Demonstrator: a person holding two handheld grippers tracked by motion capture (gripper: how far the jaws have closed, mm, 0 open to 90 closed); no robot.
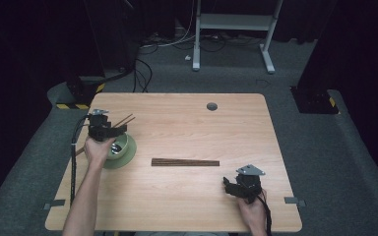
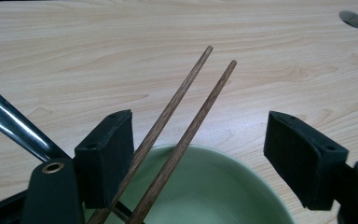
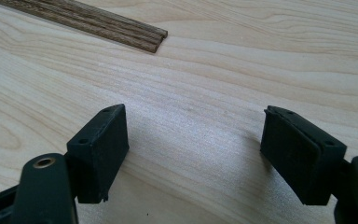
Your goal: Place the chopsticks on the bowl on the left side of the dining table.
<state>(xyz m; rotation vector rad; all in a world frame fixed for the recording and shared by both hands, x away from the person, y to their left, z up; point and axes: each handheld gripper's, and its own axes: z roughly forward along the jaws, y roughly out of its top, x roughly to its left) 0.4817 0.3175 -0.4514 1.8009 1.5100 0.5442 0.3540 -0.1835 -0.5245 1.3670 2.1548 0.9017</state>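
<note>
A green bowl [image 1: 122,150] [image 2: 214,186] sits near the table's left edge. Two brown chopsticks [image 1: 125,119] [image 2: 186,116] stand in it, leaning up and away past the rim. My left gripper [image 1: 119,131] [image 2: 198,140] hovers over the bowl, open, with the chopsticks close beside its left jaw and nothing pinched. A shiny metal handle [image 2: 9,122] runs along the left of that jaw. Another set of dark chopsticks [image 1: 185,162] [image 3: 98,23] lies flat at mid-table. My right gripper [image 1: 228,187] [image 3: 193,135] is open, low over bare wood near the front right.
The wooden table [image 1: 192,128] has a round grey grommet [image 1: 211,106] [image 2: 353,19] near its far edge. Beyond the table stand a white frame [image 1: 234,29], floor cables and dark stands. Tape marks sit at the front corners [image 1: 294,200].
</note>
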